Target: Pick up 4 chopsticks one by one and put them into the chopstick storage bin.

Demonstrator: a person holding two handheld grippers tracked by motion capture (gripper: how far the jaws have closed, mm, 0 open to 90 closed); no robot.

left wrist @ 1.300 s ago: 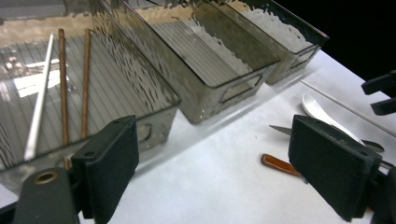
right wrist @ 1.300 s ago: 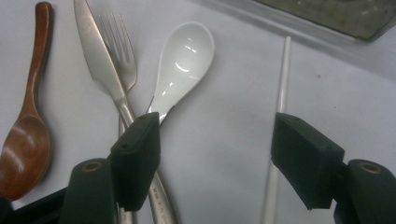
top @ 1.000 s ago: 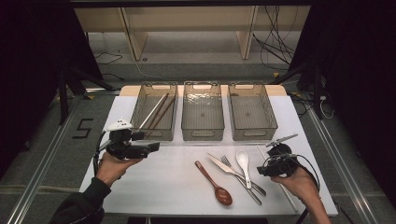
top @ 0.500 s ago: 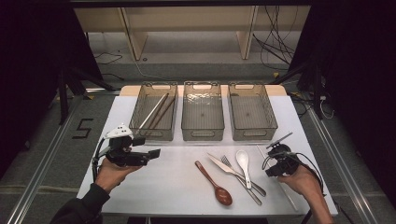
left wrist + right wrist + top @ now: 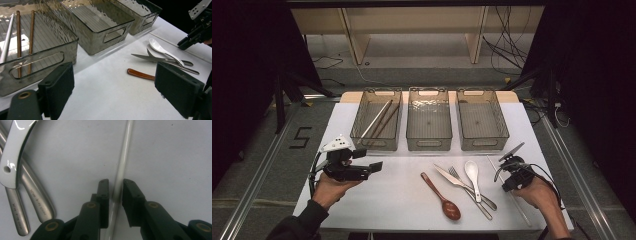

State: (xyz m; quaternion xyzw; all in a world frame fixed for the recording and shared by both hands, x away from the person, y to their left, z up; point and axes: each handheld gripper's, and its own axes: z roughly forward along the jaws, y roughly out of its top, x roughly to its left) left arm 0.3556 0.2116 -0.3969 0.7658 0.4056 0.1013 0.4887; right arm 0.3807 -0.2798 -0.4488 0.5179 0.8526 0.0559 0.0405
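A white chopstick (image 5: 123,162) lies on the white table at the right, also visible as a thin line (image 5: 518,206). My right gripper (image 5: 116,187) is down on it, jaws shut on its shaft, one on each side. In the high view the right gripper (image 5: 504,183) sits over the chopstick's far half. My left gripper (image 5: 374,167) hovers over the table's left side, open and holding nothing. Its jaws (image 5: 113,87) stand wide apart, pointing toward the cutlery. A white spoon (image 5: 472,172), a steel knife (image 5: 452,177), a fork (image 5: 469,192) and a brown wooden spoon (image 5: 442,197) lie mid-table.
Three smoky clear bins stand in a row at the back. The left bin (image 5: 362,141) holds a white chopstick (image 5: 7,41) and two brown chopsticks (image 5: 31,30). The middle bin (image 5: 428,145) and right bin (image 5: 484,145) hold nothing. The table's right edge is close to my right hand.
My left gripper has drifted a little toward the person's side of the table. The right gripper has stayed at the white chopstick.
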